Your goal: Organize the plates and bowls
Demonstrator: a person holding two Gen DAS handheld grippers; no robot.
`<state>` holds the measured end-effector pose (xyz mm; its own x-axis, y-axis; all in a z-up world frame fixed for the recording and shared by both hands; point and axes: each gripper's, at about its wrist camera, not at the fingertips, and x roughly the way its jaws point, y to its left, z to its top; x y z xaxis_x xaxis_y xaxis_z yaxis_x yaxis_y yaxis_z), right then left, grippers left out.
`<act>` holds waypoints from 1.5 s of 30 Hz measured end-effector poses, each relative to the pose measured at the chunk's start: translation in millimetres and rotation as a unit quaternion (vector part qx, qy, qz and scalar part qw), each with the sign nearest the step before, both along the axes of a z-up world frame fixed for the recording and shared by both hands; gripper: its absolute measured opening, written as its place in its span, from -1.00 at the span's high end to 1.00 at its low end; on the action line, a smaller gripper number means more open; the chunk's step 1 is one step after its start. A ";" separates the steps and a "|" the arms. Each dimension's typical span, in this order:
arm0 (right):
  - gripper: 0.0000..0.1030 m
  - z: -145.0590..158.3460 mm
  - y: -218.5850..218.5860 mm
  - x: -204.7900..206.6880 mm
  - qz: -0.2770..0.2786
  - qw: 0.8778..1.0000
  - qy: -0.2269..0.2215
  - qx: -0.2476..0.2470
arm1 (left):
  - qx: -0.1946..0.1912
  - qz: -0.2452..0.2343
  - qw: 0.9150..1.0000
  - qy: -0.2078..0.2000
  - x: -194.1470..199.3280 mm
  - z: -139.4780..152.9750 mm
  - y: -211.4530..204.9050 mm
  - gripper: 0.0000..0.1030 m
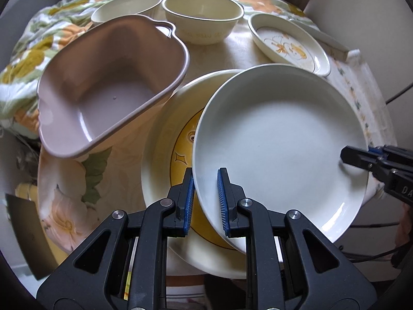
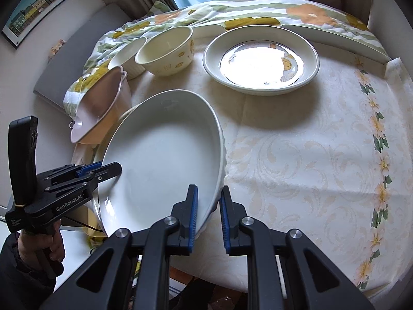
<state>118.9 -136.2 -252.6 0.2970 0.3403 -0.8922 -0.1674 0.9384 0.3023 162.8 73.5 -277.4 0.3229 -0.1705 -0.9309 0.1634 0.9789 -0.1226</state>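
Note:
A plain white deep plate (image 1: 278, 139) is held tilted above a larger cream plate with a yellow pattern (image 1: 165, 139). My left gripper (image 1: 205, 201) straddles the white plate's near rim, its blue pads close on either side. My right gripper (image 2: 209, 217) straddles the opposite rim of the same white plate (image 2: 160, 155) and shows at the right edge of the left wrist view (image 1: 361, 159). The left gripper also shows in the right wrist view (image 2: 111, 168). A pink tub (image 1: 108, 90) leans at the left.
Two cream bowls (image 1: 204, 15) (image 1: 126, 7) stand at the back, with a small patterned dish (image 1: 289, 44) to their right. A rimmed plate (image 2: 260, 59) sits at the table's far side. A floral cloth (image 2: 309, 142) covers the round table; a bunched quilt (image 2: 232, 13) lies behind.

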 end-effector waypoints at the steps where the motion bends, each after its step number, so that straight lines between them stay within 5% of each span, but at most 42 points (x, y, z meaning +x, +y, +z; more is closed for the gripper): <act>1: 0.70 0.5 0.1 -1.3 0.000 1.000 -0.001 -0.002 | 0.004 -0.001 1.000 0.001 0.1 -0.8 -0.6 0.70; 13: 0.70 -3.0 17.3 -1.9 0.033 0.997 -0.017 -0.071 | 0.129 -0.046 0.990 -0.045 -10.9 4.8 -23.3 0.70; 24: 0.70 -7.3 34.4 1.4 0.050 0.993 -0.019 -0.109 | 0.183 -0.049 0.980 -0.061 -18.1 4.2 -25.4 0.70; 45: 0.70 -4.0 41.7 0.8 0.051 0.992 -0.033 -0.110 | 0.178 -0.032 0.982 -0.061 -16.3 12.5 -15.6 0.70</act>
<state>119.7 -94.5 -256.6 0.3316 0.1709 -0.9278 -0.2776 0.9576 0.0771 146.5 57.9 -264.9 0.4357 0.1353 -0.8899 0.2178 0.9434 0.2501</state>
